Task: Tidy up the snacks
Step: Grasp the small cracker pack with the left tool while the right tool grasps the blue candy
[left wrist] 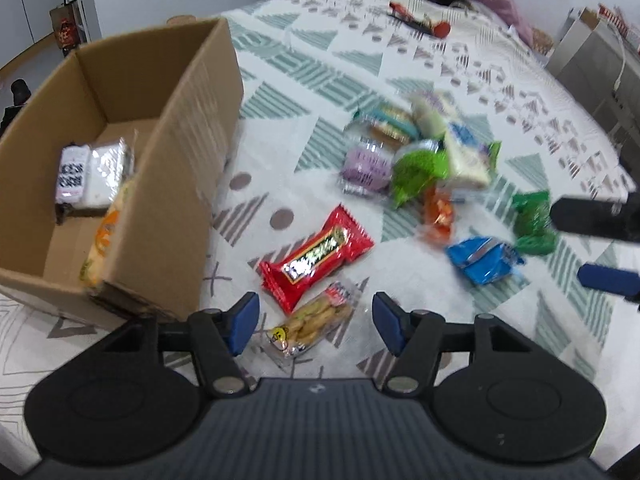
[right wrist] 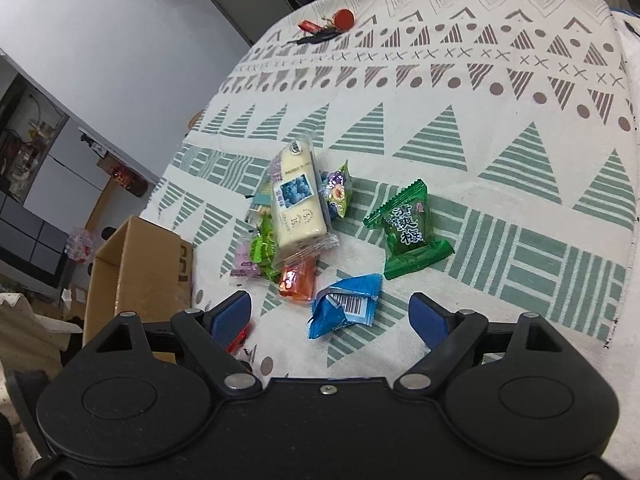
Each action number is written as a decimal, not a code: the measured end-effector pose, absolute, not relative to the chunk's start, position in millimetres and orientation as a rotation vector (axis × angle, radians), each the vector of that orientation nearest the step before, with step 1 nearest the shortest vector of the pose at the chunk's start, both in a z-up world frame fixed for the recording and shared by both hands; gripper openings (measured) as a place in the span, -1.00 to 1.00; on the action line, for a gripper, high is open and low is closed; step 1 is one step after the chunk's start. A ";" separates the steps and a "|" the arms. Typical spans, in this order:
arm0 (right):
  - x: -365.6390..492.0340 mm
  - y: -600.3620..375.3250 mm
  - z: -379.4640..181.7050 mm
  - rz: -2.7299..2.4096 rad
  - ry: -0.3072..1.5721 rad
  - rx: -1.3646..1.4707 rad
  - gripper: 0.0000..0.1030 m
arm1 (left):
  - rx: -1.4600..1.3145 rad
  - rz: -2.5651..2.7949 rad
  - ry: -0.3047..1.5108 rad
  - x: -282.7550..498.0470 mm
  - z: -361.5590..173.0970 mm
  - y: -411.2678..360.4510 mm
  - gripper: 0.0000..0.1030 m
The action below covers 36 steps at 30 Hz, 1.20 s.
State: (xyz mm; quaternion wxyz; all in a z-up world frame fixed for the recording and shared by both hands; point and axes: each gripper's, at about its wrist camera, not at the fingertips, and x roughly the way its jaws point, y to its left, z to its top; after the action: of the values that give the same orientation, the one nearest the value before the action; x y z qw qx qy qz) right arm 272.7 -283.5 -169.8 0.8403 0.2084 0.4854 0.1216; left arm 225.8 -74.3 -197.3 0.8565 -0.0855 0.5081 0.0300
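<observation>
Left gripper spread over clear biscuit packet beside red wrapper, pads clear of it; right gripper spread around blue packet, untouched; cardboard box left, holding a white packet; snack pile farther right.

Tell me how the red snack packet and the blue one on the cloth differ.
The red packet is long and lies flat with its printed front up; the blue packet is short, crumpled, and shows its barcode. The red packet lies near the cardboard box; the blue packet lies farther off, beside a dark green packet. Both rest loose on the patterned cloth, not yet boxed.
</observation>
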 end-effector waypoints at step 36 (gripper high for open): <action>312.4 -261.4 -214.1 0.264 1.165 0.429 -0.17 | -0.236 0.088 0.965 232.2 -139.8 -64.0 -0.67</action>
State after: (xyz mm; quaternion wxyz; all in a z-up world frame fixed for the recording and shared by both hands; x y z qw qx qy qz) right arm 312.4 -261.4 -214.1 0.8053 0.2002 0.5443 0.1233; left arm 232.2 -64.0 -139.8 0.8782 -0.1132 0.4629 0.0424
